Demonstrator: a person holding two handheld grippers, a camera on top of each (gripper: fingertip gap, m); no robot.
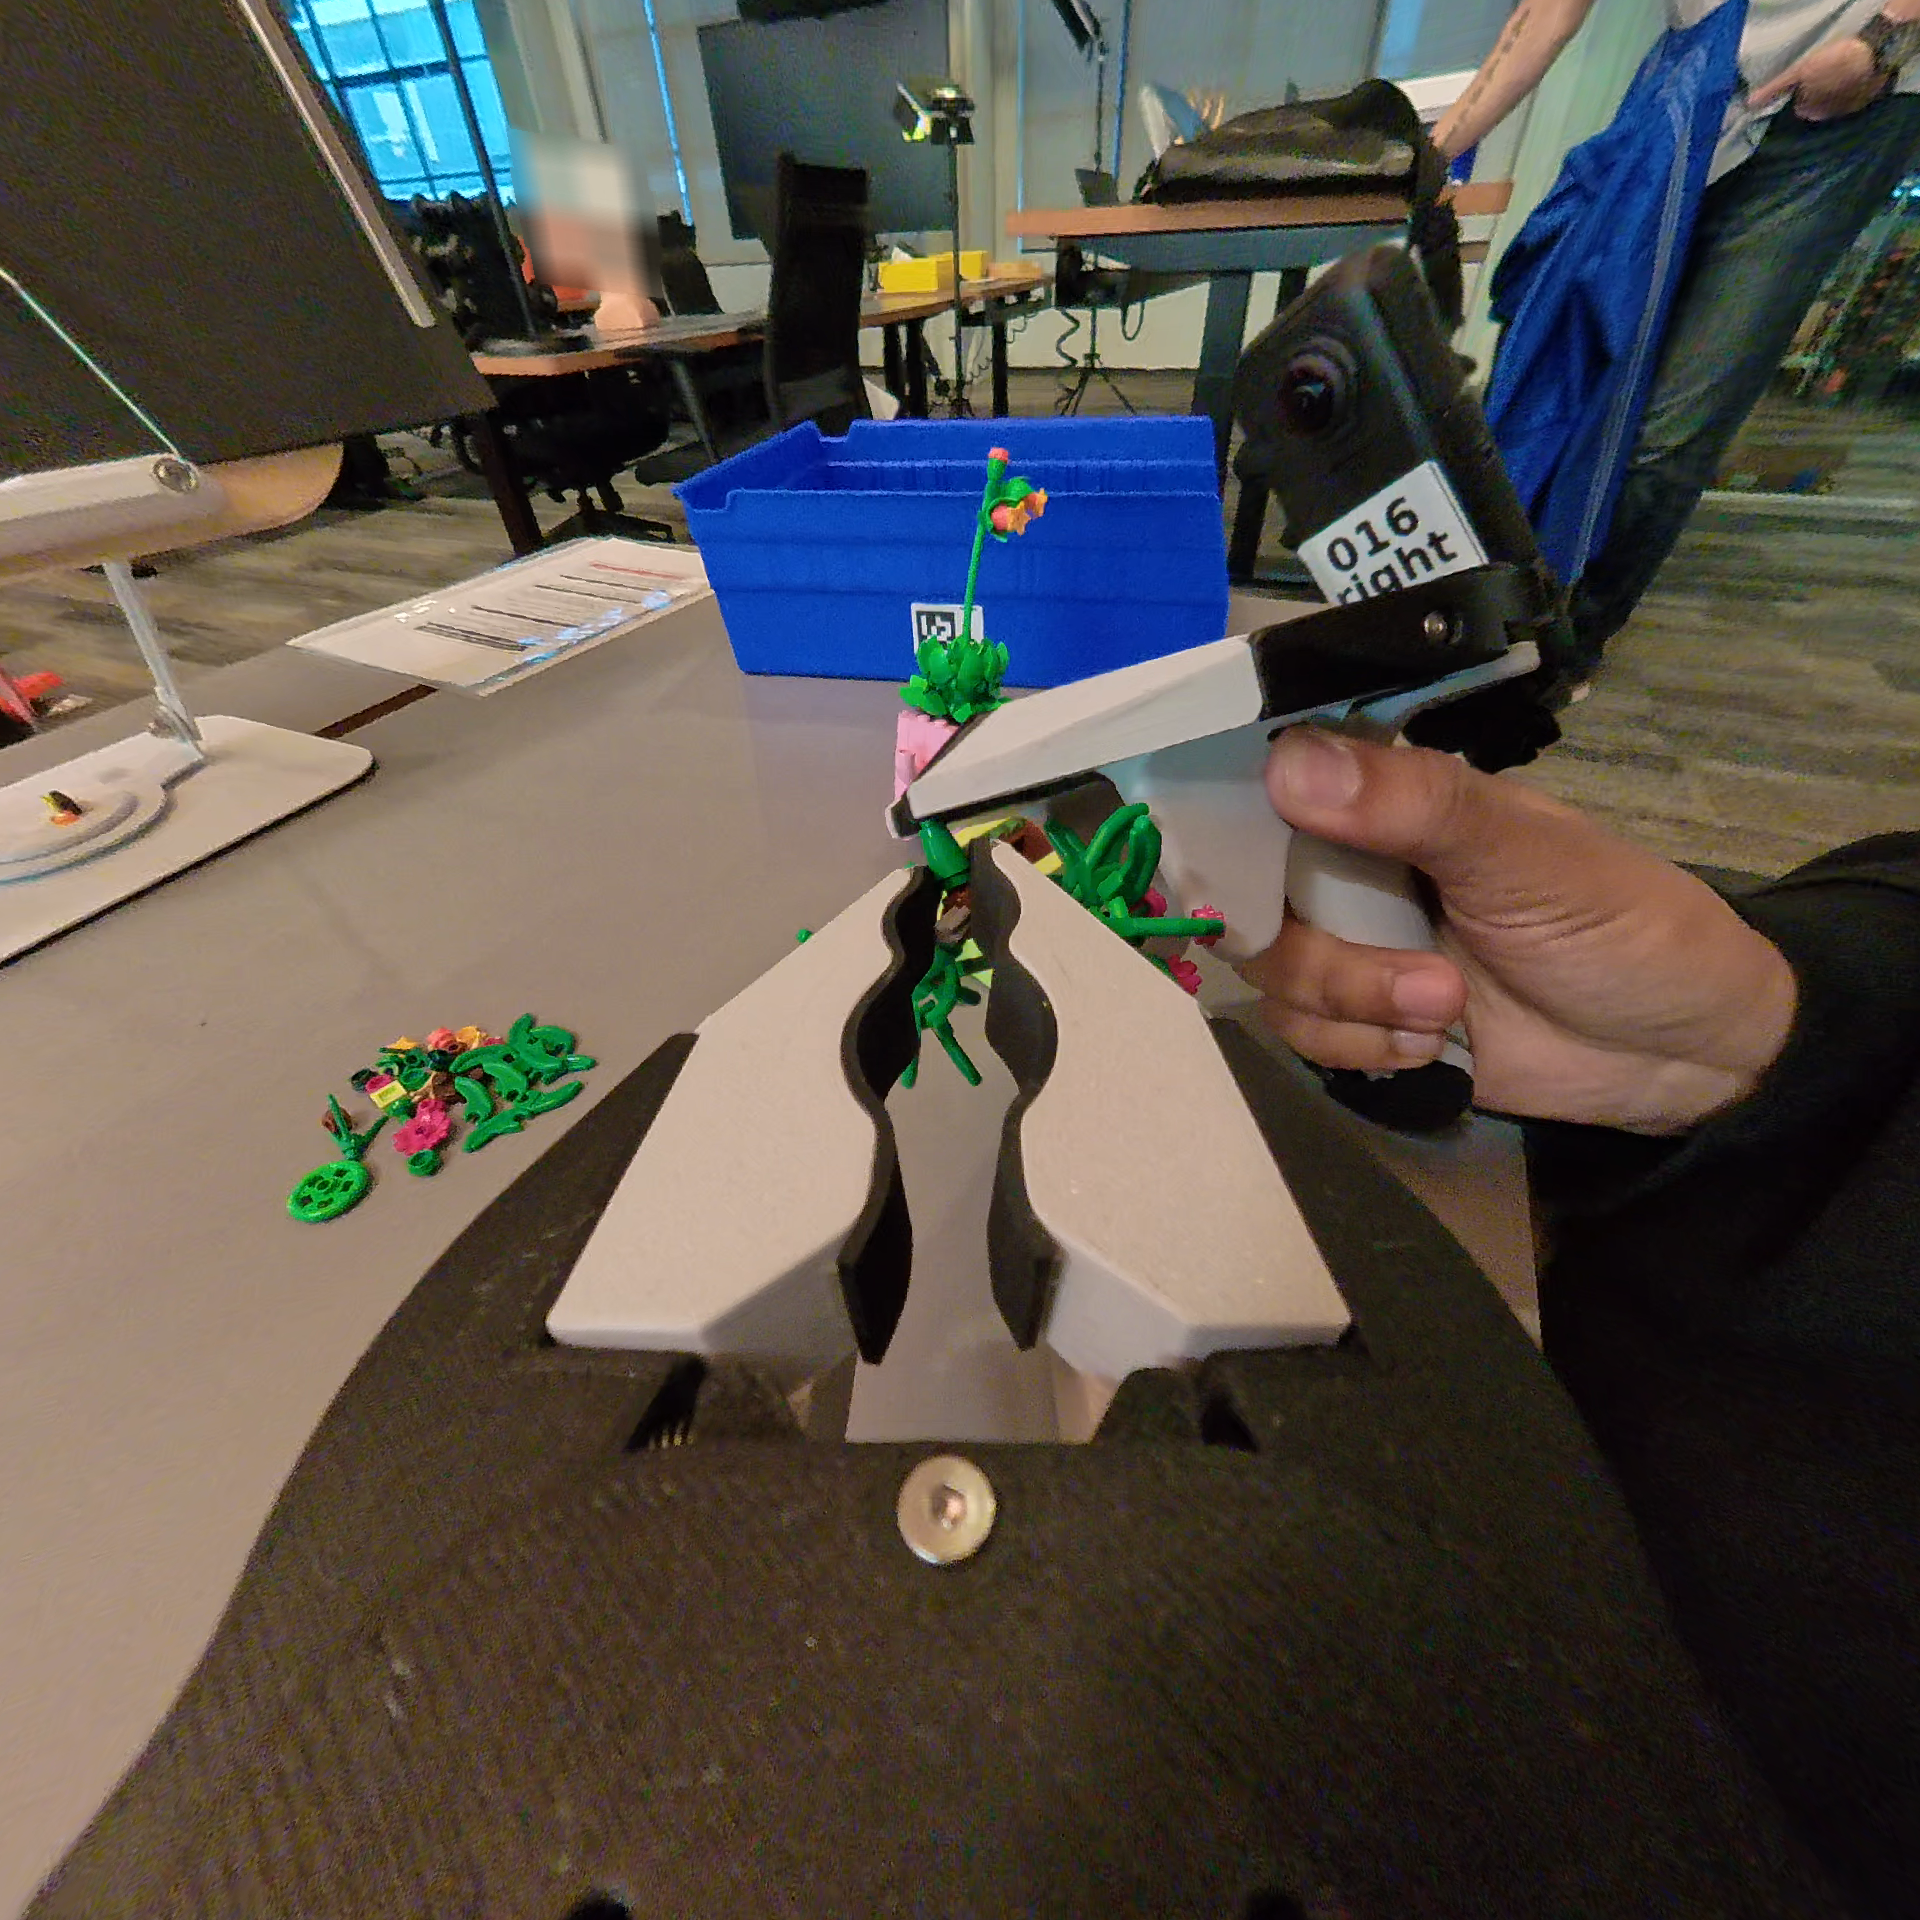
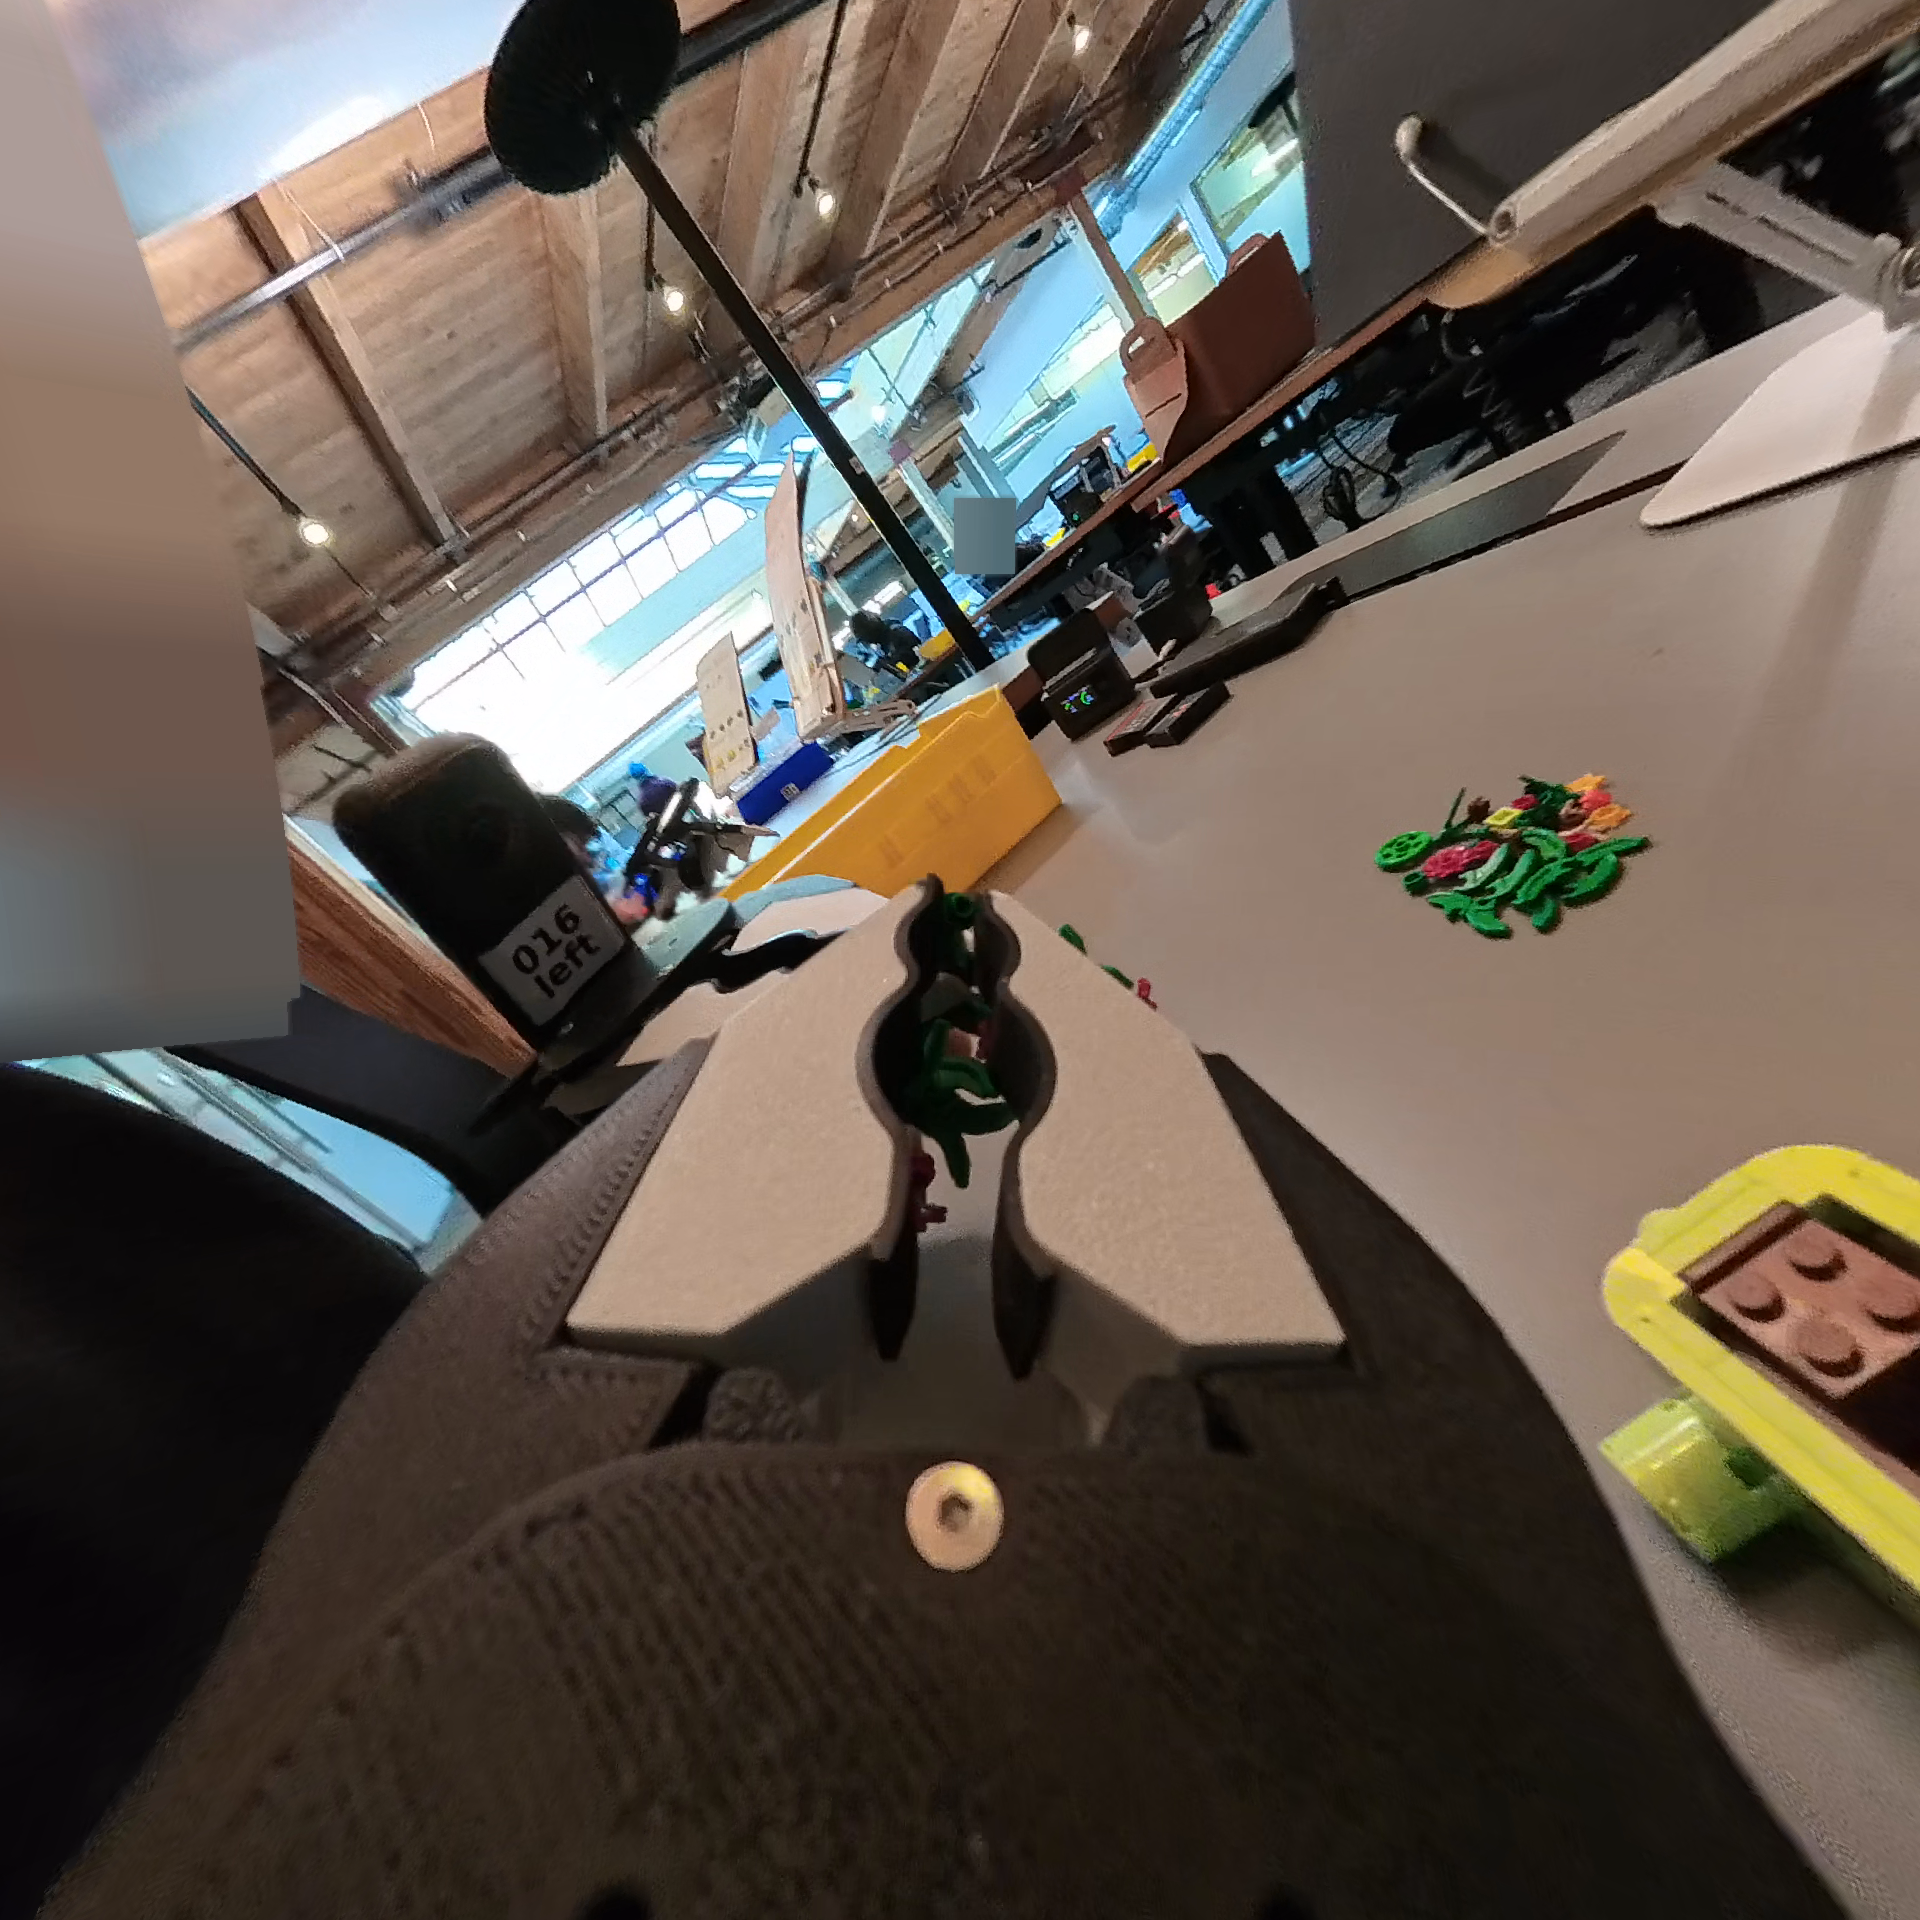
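My left gripper [image 1: 951, 883] is shut on a green toy-brick plant cluster [image 1: 940, 997] with a brown bit at its tips, held above the grey table [image 1: 520, 883]. My right gripper [image 1: 904, 821], held by a hand [image 1: 1507, 935], comes in from the right and meets the same cluster, with green leaves [image 1: 1101, 862] under it. In the right wrist view my right gripper [image 2: 958, 909] is shut on green leaves and stems [image 2: 956, 1081]. A pink brick pot [image 1: 920, 743] with a tall flowered stem [image 1: 1013, 509] stands just behind.
A pile of loose green, pink and orange pieces [image 1: 447, 1101] [image 2: 1517, 862] lies on the table. A blue bin [image 1: 956, 551] stands behind, a yellow bin [image 2: 935, 800] far off. A lime-and-brown brick piece [image 2: 1787, 1351] is near. A monitor stand [image 1: 177, 790] and paper sheet [image 1: 520, 613] sit left. Less than 4 cm separates the two grippers' tips. My left gripper's tips are some 11 centimetres from the lime-and-brown brick piece [image 2: 1787, 1351].
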